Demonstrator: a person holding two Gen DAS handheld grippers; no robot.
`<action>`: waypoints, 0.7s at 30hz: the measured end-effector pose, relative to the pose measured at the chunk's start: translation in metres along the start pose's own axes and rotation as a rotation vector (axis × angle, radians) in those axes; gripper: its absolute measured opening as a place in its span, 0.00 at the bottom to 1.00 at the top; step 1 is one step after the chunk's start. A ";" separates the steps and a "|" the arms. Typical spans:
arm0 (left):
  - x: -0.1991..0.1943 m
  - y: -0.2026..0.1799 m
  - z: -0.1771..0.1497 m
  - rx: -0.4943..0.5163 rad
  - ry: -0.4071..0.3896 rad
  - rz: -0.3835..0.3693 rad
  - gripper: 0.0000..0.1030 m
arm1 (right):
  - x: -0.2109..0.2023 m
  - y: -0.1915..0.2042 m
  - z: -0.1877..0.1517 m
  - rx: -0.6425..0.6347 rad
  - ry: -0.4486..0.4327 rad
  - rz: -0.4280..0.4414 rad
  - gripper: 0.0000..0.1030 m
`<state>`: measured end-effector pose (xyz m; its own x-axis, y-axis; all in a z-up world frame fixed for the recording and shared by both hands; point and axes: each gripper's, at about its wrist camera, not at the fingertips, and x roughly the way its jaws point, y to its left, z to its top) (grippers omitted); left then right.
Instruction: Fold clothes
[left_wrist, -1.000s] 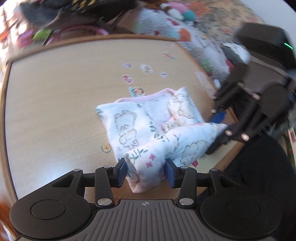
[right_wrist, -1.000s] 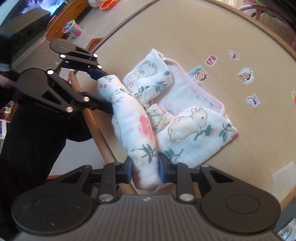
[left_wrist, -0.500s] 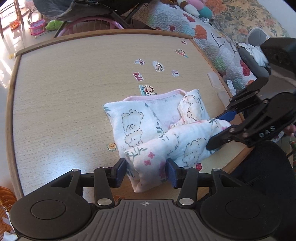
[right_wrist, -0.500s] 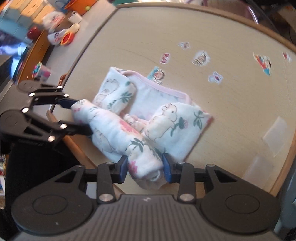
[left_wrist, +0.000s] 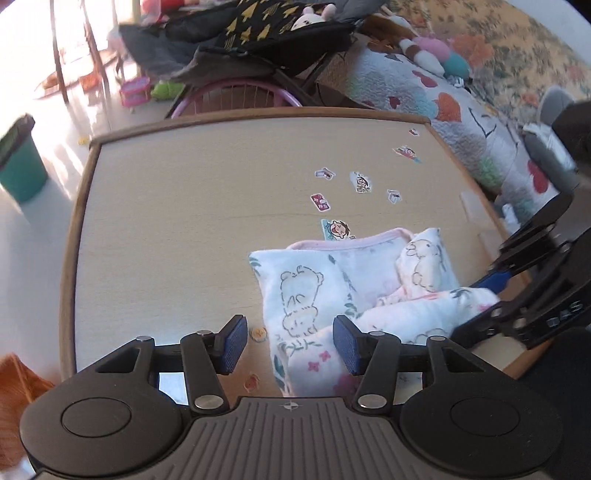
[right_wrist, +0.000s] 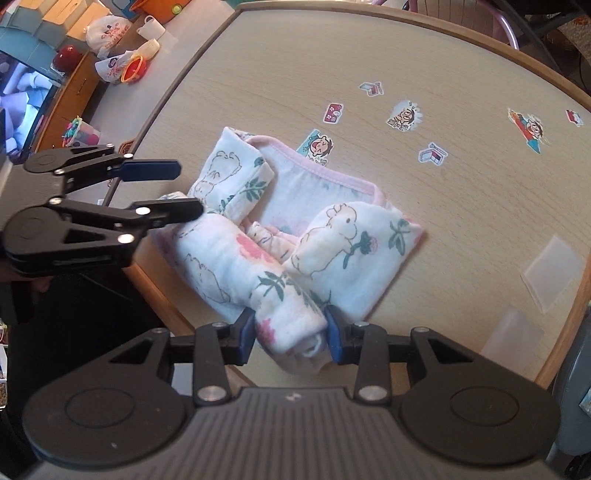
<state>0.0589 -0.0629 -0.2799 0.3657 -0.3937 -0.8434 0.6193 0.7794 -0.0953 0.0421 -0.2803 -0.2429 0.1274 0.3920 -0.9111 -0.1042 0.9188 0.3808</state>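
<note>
A small white baby garment (left_wrist: 354, 288) with bear and flower prints and pink trim lies partly folded near the table's front edge; it also shows in the right wrist view (right_wrist: 295, 221). Its bottom part is bunched into a roll (right_wrist: 236, 273) across the front. My left gripper (left_wrist: 290, 343) is open, its blue pads apart, with the roll's left end lying loose between them; it shows in the right wrist view (right_wrist: 184, 190) too. My right gripper (right_wrist: 290, 334) is shut on the roll's right end, and it appears at the right of the left wrist view (left_wrist: 491, 299).
The garment lies on a light wooden table (left_wrist: 184, 221) with a raised brown rim and several cartoon stickers (right_wrist: 404, 116). A quilted bed with plush toys (left_wrist: 443, 92) and a chair stand beyond. A green bin (left_wrist: 20, 166) stands on the floor at left.
My left gripper has opened and let go of the roll's end. The roll has dropped lower onto the garment. My right gripper stays shut on its end.
</note>
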 end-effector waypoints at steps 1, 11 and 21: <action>0.000 -0.001 0.001 0.005 -0.002 0.006 0.52 | -0.001 0.000 -0.002 0.005 -0.001 0.000 0.37; -0.051 0.014 0.009 -0.018 -0.037 -0.154 0.52 | 0.010 -0.020 -0.001 0.151 -0.010 0.068 0.35; -0.013 0.004 -0.010 -0.032 0.044 -0.113 0.54 | 0.009 -0.012 -0.006 0.110 0.002 0.052 0.37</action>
<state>0.0501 -0.0498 -0.2742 0.2635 -0.4587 -0.8486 0.6324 0.7465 -0.2072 0.0385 -0.2879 -0.2564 0.1229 0.4396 -0.8898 -0.0023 0.8967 0.4427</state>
